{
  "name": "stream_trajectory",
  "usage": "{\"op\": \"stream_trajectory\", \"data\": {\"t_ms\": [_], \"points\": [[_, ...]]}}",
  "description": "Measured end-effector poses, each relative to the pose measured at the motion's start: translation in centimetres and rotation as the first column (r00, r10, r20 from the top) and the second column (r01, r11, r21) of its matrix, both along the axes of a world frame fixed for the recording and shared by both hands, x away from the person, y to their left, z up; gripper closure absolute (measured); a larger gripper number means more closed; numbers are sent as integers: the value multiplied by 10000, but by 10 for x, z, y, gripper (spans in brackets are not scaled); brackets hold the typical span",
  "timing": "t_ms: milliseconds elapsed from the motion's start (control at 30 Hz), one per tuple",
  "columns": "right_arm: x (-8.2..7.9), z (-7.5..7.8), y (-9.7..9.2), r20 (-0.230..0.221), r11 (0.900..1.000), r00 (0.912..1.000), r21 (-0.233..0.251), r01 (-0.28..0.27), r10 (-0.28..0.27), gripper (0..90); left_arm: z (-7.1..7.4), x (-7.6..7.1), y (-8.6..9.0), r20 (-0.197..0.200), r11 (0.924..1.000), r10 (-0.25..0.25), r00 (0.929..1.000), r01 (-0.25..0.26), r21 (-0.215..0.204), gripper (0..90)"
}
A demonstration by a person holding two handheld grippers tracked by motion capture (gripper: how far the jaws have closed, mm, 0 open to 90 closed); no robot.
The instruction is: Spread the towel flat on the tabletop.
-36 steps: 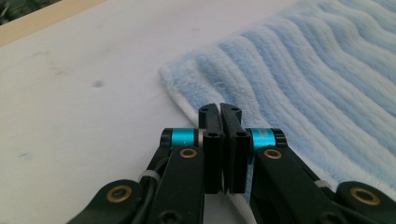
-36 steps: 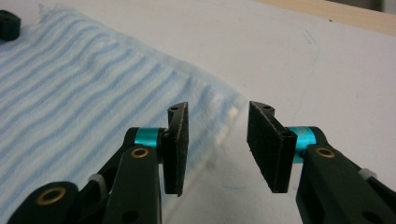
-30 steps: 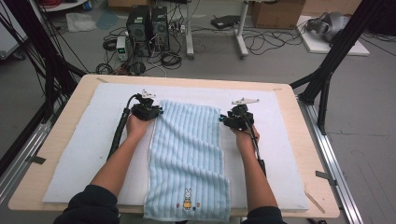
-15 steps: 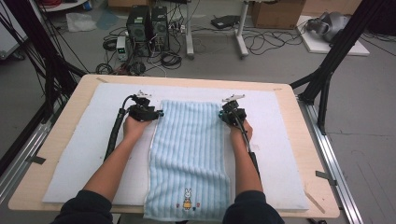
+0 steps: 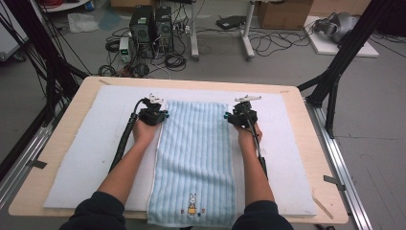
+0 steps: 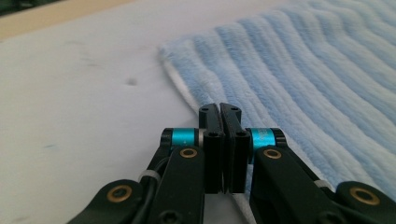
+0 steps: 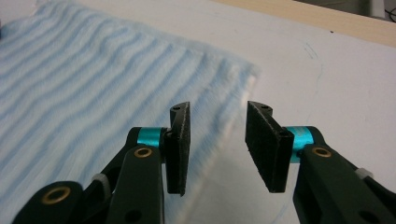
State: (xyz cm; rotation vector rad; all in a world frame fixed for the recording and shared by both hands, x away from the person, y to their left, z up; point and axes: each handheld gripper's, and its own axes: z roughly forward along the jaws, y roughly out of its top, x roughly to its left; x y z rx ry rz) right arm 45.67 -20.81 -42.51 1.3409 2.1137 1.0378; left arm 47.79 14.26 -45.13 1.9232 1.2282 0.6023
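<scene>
A blue striped towel (image 5: pixel 194 158) lies flat and lengthwise on the white mat (image 5: pixel 86 158) that covers the worktop (image 5: pixel 316 158), its far short edge between the two grippers and its near end, with a small rabbit motif, hanging toward the person.

The left gripper (image 6: pixel 219 112) is clenched, its jaws pressed together right at the towel's far left corner edge. The jaws have just been closing. From the left gripper view I cannot tell whether a thin bit of hem is pinched between the pads or whether they met beside it.

The right gripper (image 7: pixel 217 123) is released: its jaws stand apart and have just been opening further, with the towel's far right corner just ahead of and below them, and nothing pressed between the pads.

The towel looks like soft, light terry cloth. It should drape and sag once lifted, fold easily, and not slip much against the rough pads. The sensible hold is each far corner, biting a little inward from the hem so the fabric does not pull free, with both corners lifted together to keep the edge taut.
</scene>
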Motion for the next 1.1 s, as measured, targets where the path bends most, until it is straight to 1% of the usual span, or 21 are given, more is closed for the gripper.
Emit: {"op": "stream_trajectory", "data": {"t_ms": [67,100,133,200,300,333,367,400,467,500,567,633,667,733,767,800,833,867,933,1033,1100], "points": [[-4,-1,0,32,9999,9999,114,-124,124,603,0,3,4,-170,9994,122,9998,-127,-329,866],[-5,-2,0,-5,9998,9998,139,-174,174,603,0,3,5,-191,9989,186,9996,-194,-436,812],[-5,-3,1,-120,9996,9997,136,-229,231,603,1,3,7,-208,9986,183,9996,-193,-498,696],[-3,-8,4,-429,9992,9984,204,-349,358,616,1,3,12,-331,9981,98,9994,-118,-604,614],[0,-18,12,-852,9972,9937,-125,-744,730,755,2,2,18,-447,9974,-20,9990,-12,-717,572],[0,-19,14,-675,9959,9947,-417,-808,779,838,3,1,20,-485,9972,-76,9988,40,-747,560],[1,-19,15,-611,9956,9952,-495,-801,770,870,4,0,21,-499,9973,-88,9987,51,-731,558],[3,-19,15,-523,9947,9956,-628,-816,784,875,5,-1,21,-440,9972,-65,9990,32,-751,557],[6,-20,15,-187,9931,9995,-1143,-260,240,878,5,-3,22,-474,9962,-175,9987,134,-863,557],[8,-20,13,-58,9937,9999,-1119,113,-121,872,5,-3,21,-485,9962,-261,9985,219,-847,557],[9,-24,7,-192,9989,9988,-148,438,-441,792,4,-4,18,-490,9936,-554,9973,502,-1017,553],[8,-23,6,-196,9992,9990,-46,395,-396,675,1,-4,14,-425,9925,-784,9960,740,-976,551],[6,-22,6,-177,9995,9994,-101,307,-309,665,0,-3,11,-439,9928,-819,9957,777,-911,553],[2,-18,2,-59,9996,9996,19,280,-280,631,0,-5,4,-225,9961,-852,9961,847,-248,595],[1,-16,0,-89,9996,9996,153,252,-251,624,0,-5,2,-103,9944,-1053,9944,1052,-111,641],[-1,-15,-2,-91,9996,9997,177,235,-233,618,0,-6,-1,-8,9908,-1346,9909,1345,167,794],[-3,-14,-4,-50,9997,9998,185,178,-177,612,0,-7,-5,166,9898,-1332,9910,1321,537,861],[-5,-13,-5,-50,9995,9999,269,141,-140,604,0,-7,-8,274,9884,-1335,9907,1311,771,871],[-9,-12,-6,-93,9991,9999,413,45,-41,598,0,-4,-7,256,9940,-896,9957,878,650,875],[-13,-13,-4,-122,9990,9993,264,-360,363,585,0,-3,-4,170,9983,-430,9989,423,402,855],[-15,-14,-2,-147,9989,9989,159,-434,436,569,1,-3,0,115,9994,-163,9998,159,311,659]]}}
